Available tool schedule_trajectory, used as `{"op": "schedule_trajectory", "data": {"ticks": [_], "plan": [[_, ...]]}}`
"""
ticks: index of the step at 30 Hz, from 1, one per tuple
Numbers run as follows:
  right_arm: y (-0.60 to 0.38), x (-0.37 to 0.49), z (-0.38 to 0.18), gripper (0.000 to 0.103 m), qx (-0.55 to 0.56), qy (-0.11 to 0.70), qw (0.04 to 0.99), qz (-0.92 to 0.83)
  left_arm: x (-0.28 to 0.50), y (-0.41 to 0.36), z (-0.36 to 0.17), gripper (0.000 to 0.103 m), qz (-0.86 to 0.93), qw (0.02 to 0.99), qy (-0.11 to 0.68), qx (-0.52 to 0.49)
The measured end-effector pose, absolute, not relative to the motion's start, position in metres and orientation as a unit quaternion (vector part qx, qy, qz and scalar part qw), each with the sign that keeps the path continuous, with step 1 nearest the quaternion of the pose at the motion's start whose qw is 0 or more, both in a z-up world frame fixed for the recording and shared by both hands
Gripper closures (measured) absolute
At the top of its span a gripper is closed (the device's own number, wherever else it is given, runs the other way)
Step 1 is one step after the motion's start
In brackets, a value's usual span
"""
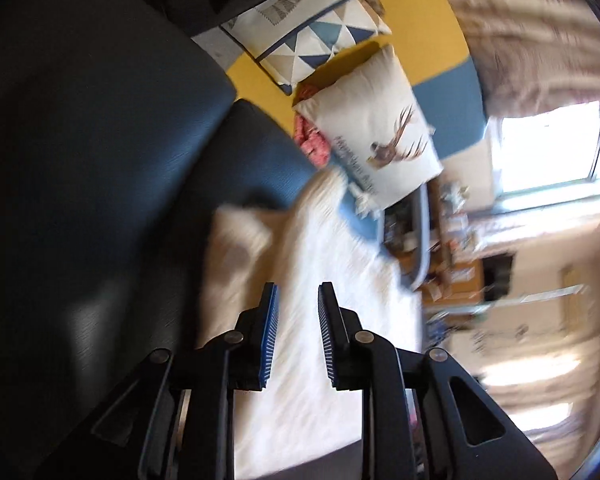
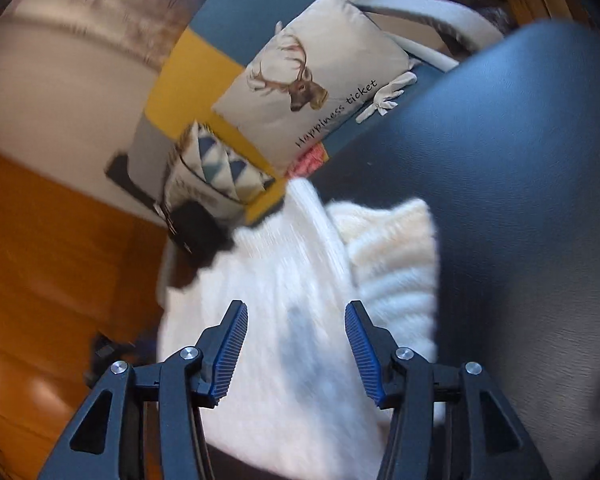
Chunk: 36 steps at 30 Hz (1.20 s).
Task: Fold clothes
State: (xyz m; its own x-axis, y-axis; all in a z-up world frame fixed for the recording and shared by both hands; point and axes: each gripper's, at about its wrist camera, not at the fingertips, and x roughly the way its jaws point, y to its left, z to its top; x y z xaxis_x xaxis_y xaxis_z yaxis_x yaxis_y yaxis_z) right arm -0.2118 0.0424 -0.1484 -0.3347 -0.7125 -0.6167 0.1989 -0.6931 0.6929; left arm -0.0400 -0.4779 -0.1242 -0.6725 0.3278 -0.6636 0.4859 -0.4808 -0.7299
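Cream-white fuzzy knitted sweater (image 2: 300, 280) lies on the dark blue leather-look sofa seat (image 2: 500, 160), directly under and ahead of both sets of fingers.

Left gripper (image 1: 296, 336): fingers parted a narrow gap, nothing between them, the knit shows through the gap below. Right gripper (image 2: 296, 348): fingers spread wider, also empty, hovering over the sweater body. Neither is gripping.

Handling, my read: soft, light, floppy, no stiffness at all. It'll drape and sag wherever it's unsupported. The fluffy ribbed surface should grip fine against the ridged blue pads, not slippery. Not fragile, though loose knit can snag or stretch if pulled from one point.

Where to take it: pinch edges, not the middle. The ribbed folded part (image 2: 396, 256), ahead-right of the right fingers, looks like a cuff or hem and is thicker, so a better bite. Use both grippers, well apart on the same edge, to keep it flat.

Both frames are blurred, so the sweater's exact layout is hard to tell.
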Motion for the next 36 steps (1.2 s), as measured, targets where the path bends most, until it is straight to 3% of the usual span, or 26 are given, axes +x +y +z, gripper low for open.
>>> {"op": "schedule_trajectory", "data": {"ticks": [9,14,18,24,30,33,36], "plan": [[0.044,-0.183,-0.162,0.050,0.530,-0.209,0.318,-0.758,0.005,-0.437,-0.129,0.078,-0.789,0.051,0.429,0.436],[0.024,-0.172,-0.177,0.050,0.567,-0.141,0.300,-0.754,0.019,-0.433,-0.127,0.078,-0.800,0.055,0.417,0.428],[0.002,-0.158,-0.179,0.057,0.560,-0.051,0.291,-0.774,0.024,-0.436,-0.123,0.078,-0.806,0.051,0.417,0.418],[0.009,-0.162,-0.184,0.055,0.590,-0.108,0.305,-0.739,0.023,-0.434,-0.130,0.078,-0.808,0.035,0.406,0.425],[0.019,-0.167,-0.189,0.055,0.599,-0.149,0.303,-0.726,0.031,-0.428,-0.141,0.078,-0.805,-0.052,0.421,0.414],[0.018,-0.168,-0.185,0.055,0.601,-0.135,0.290,-0.733,0.032,-0.431,-0.143,0.078,-0.807,-0.091,0.416,0.409],[0.014,-0.163,-0.154,0.055,0.562,-0.062,0.236,-0.791,0.032,-0.433,-0.140,0.078,-0.817,-0.126,0.390,0.405]]}}
